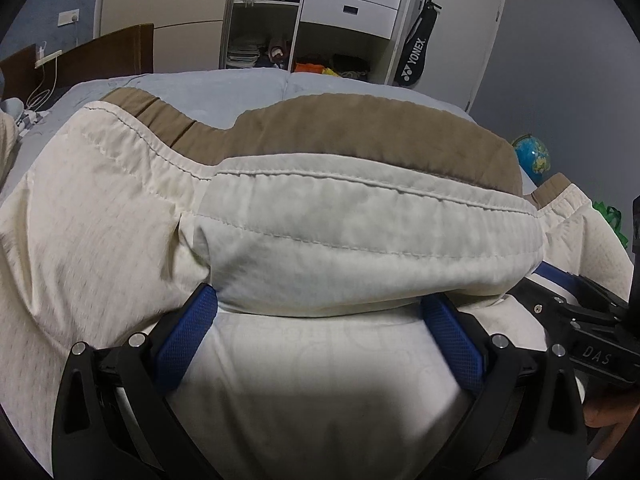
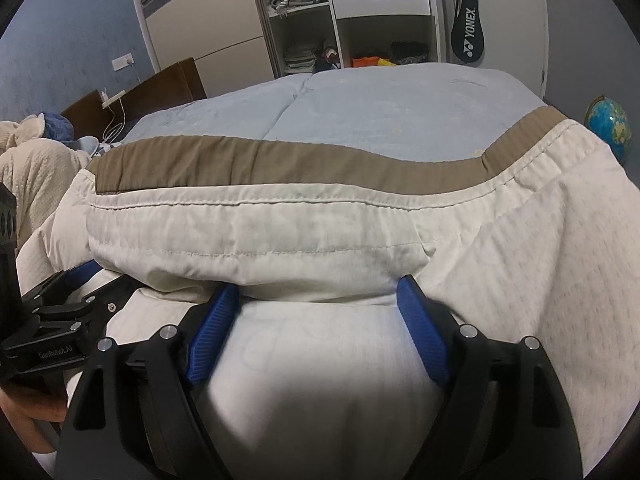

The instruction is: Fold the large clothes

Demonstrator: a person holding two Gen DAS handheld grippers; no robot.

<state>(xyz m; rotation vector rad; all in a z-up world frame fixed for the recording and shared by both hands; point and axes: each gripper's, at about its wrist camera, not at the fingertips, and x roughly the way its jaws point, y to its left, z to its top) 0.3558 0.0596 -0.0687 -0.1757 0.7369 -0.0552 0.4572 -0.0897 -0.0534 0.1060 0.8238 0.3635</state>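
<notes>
A large cream garment with a tan band along its far edge lies spread over the bed. A thick folded edge of it rests across the tips of my left gripper, whose blue fingers stand wide apart, open. In the right wrist view the same cream garment and tan band lie ahead. Its fold drapes over the tips of my right gripper, also open and wide. More cream cloth lies beneath both. The two grippers are side by side, close together.
The light blue duvet stretches beyond the garment to a brown headboard. Behind stand an open wardrobe with white drawers and a black racket bag. A globe sits right, a beige blanket left.
</notes>
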